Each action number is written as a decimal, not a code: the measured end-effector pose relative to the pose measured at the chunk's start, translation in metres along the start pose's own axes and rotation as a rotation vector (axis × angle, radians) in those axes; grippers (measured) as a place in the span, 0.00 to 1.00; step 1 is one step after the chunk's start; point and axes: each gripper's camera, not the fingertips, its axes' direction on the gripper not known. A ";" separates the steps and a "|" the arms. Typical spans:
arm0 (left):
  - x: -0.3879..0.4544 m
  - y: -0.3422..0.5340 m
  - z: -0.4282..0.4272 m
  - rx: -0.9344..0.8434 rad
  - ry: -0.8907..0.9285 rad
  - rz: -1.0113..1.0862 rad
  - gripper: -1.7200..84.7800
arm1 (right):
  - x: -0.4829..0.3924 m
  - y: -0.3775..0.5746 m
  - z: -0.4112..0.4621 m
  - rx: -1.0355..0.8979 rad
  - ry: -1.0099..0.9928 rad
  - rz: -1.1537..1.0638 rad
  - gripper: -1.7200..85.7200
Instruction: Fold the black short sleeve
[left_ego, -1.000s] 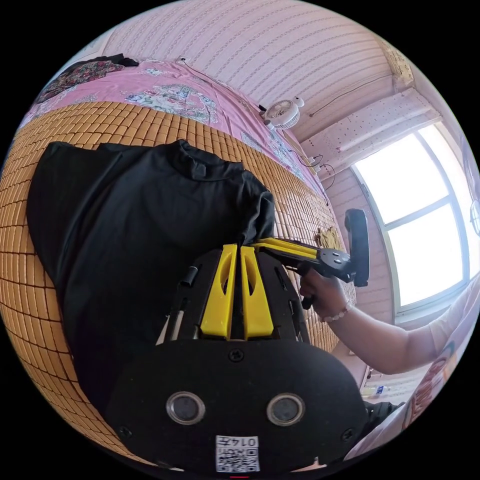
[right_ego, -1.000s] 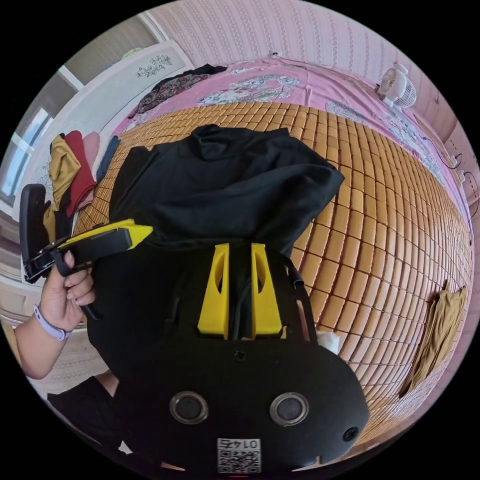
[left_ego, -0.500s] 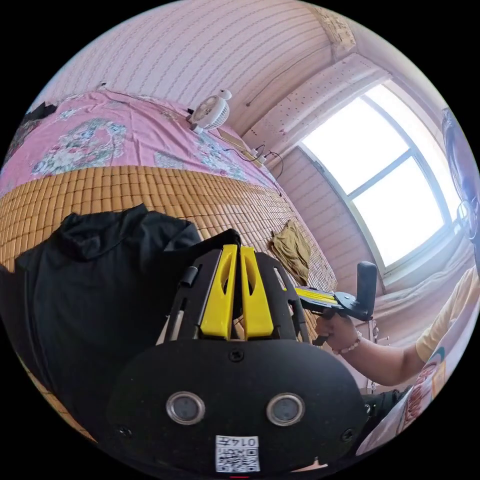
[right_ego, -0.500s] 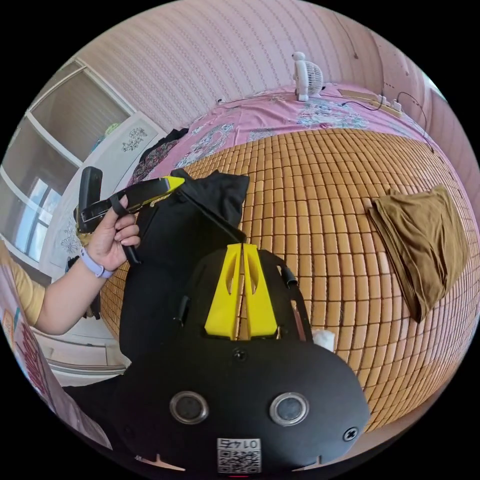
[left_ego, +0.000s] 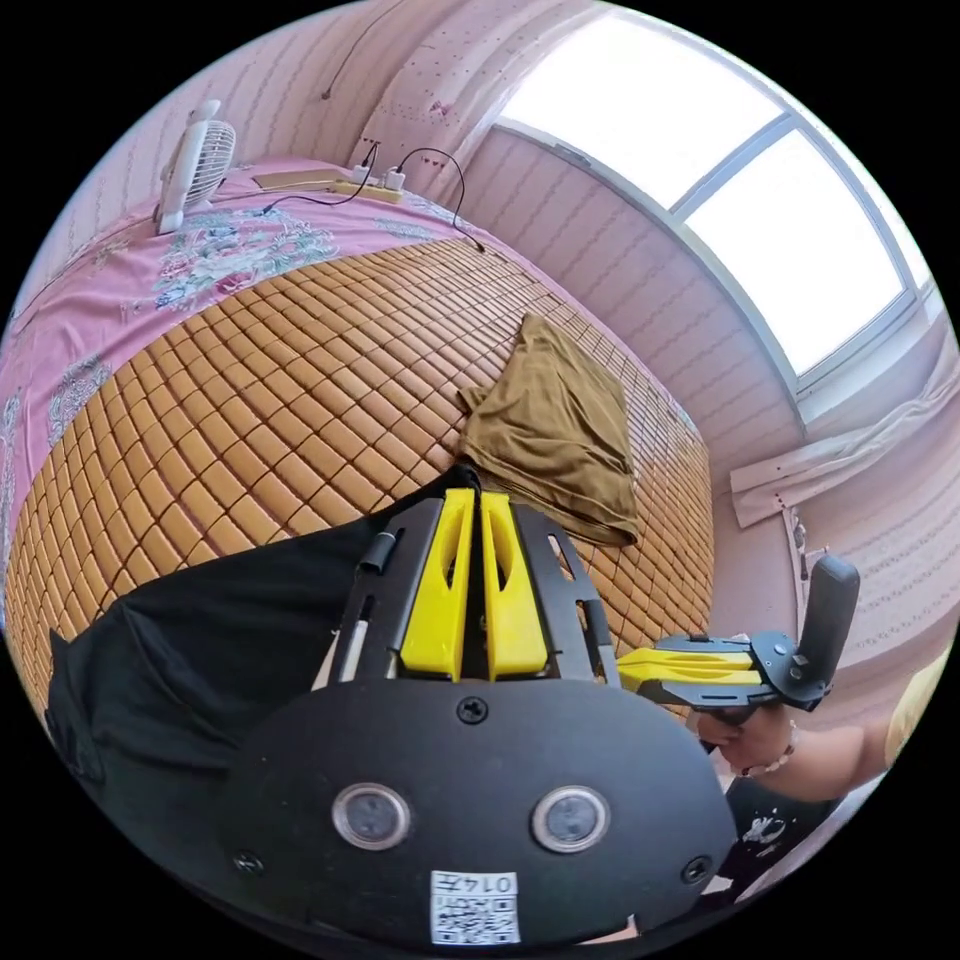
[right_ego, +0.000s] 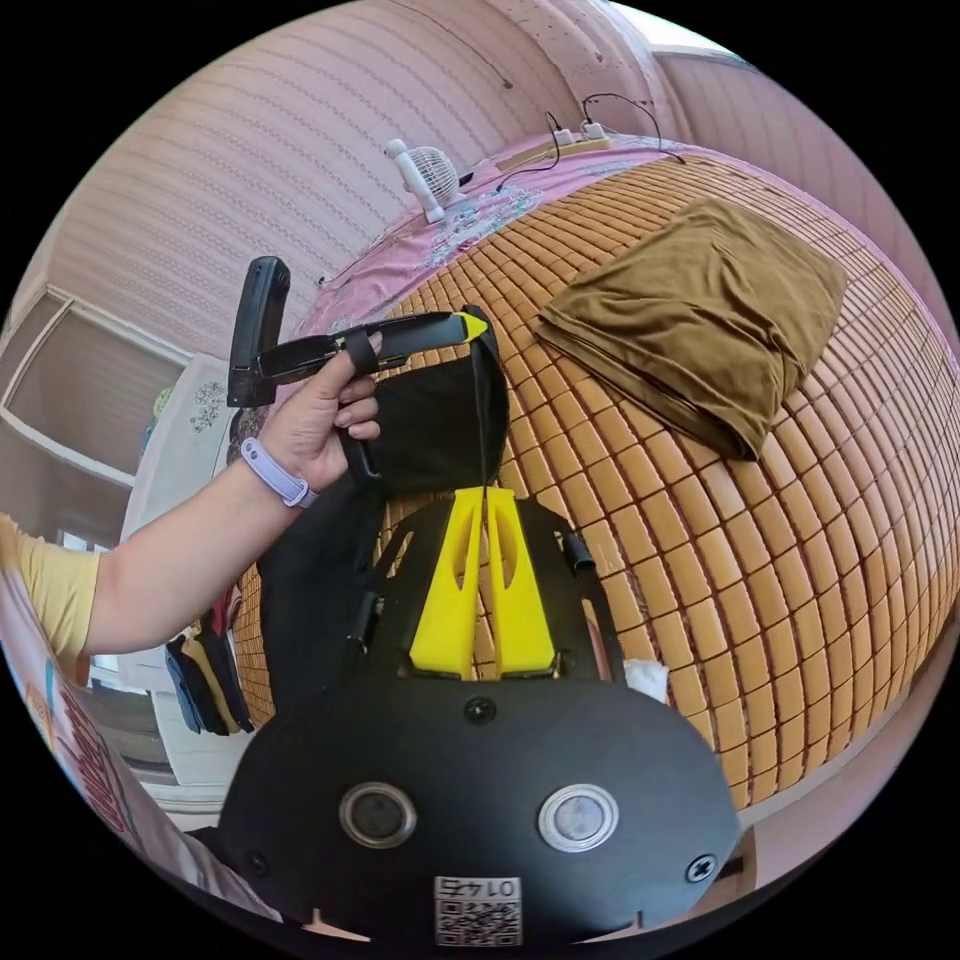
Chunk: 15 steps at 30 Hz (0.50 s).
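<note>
Tongs on both sides are pinching the black short sleeve shirt (left_ego: 200, 640). In the left gripper view, the left tongs (left_ego: 473, 492) have their yellow jaws pressed together, and the black cloth's edge sits right at their tips. The shirt hangs down to the left of them, over the bamboo mat (left_ego: 260, 380) on the bed.

In the right gripper view, the right tongs (right_ego: 487, 492) are pressed together too, with a thin edge of the shirt (right_ego: 420, 430) caught between the tips. That edge is pulled tight and runs up to the left tongs (right_ego: 478, 324), which a hand (right_ego: 325, 415) with a purple wristband holds. The rest of the shirt droops under the hand.

A folded brown cloth (right_ego: 700, 310) lies on the mat, apart from the shirt. A pink flowery sheet (left_ego: 210, 250) covers the far side of the bed. A small white fan (left_ego: 195, 165) stands there by the wall. A bright window (left_ego: 740, 170) is on one side of the room.

In the left gripper view the right tongs (left_ego: 625, 668) poke in from the right, held by another hand (left_ego: 750, 735).
</note>
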 end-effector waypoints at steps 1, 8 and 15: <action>0.004 -0.004 0.010 -0.015 0.004 -0.011 0.02 | 0.007 -0.002 0.003 -0.017 -0.010 0.030 0.02; 0.015 -0.008 0.007 0.002 0.005 -0.029 0.09 | 0.029 -0.004 0.022 -0.143 0.077 0.089 0.02; -0.023 0.056 -0.104 0.113 -0.256 -0.037 0.09 | 0.022 -0.018 0.019 -0.105 0.078 0.018 0.08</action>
